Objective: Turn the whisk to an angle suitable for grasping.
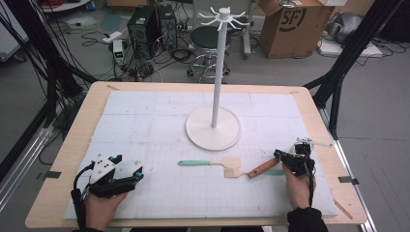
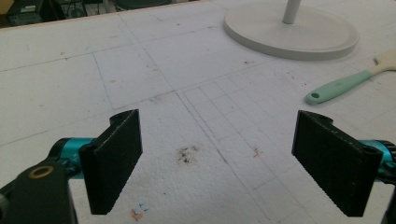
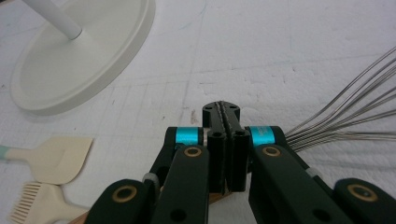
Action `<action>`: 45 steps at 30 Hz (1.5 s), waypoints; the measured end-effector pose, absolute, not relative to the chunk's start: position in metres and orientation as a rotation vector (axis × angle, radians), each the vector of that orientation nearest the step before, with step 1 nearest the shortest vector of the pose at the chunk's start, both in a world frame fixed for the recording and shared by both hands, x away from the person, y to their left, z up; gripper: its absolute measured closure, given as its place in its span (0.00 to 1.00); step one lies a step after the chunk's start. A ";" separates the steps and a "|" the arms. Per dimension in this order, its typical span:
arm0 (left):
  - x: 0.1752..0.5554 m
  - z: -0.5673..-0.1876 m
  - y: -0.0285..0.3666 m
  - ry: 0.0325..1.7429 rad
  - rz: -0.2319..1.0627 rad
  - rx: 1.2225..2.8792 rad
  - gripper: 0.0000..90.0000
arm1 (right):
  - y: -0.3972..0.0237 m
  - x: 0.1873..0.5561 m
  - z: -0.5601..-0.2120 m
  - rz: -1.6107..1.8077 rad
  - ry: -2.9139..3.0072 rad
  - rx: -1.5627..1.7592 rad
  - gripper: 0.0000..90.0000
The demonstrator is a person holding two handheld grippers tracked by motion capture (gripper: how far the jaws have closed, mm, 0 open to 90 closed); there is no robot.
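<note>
Green-handled spatula (image 1: pixel 209 163) lengthwise across the mat, head rightward; left gripper (image 1: pixel 126 180) jaws spread, right gripper (image 1: pixel 280 155) jaws clenched.

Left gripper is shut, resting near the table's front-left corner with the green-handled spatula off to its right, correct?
Not quite: the left gripper is open, its jaws standing wide apart in the left gripper view. It does sit near the front-left corner, with the green-handled spatula to its right.

White stand (image 1: pixel 213 126) amid open mat (image 1: pixel 145 125)

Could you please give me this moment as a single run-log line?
left gripper: open, empty, over foam mat | right gripper: shut, beside brush | spatula: flat on mat | stand: upright
</note>
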State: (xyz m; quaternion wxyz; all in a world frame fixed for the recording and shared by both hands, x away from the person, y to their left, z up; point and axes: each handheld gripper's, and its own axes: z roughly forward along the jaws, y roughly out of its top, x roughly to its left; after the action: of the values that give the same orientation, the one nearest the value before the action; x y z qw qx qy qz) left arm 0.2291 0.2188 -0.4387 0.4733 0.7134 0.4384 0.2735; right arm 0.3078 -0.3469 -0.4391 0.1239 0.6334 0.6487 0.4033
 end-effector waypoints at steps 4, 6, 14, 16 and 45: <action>0.229 -0.439 0.218 1.074 0.667 1.740 0.19 | -0.348 0.301 -0.440 1.214 1.871 1.858 0.99; 0.229 -0.439 0.218 1.072 0.669 1.744 0.19 | -0.349 0.299 -0.441 1.245 1.864 1.866 1.00; 0.229 -0.439 0.217 1.070 0.668 1.744 0.19 | -0.347 0.294 -0.442 1.249 1.875 1.850 1.00; 0.228 -0.439 0.217 1.070 0.669 1.743 0.19 | -0.346 0.294 -0.441 1.241 1.882 1.849 1.00; 0.224 -0.437 0.219 1.068 0.681 1.733 0.19 | -0.262 0.244 -0.450 1.174 2.300 1.635 1.00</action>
State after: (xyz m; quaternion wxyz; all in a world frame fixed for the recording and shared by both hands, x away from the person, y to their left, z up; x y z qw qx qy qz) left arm 0.2243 0.2185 -0.4368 0.4773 0.7095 0.4372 0.2786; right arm 0.2443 -0.2621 -0.4504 0.0426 0.5344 0.7519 0.3838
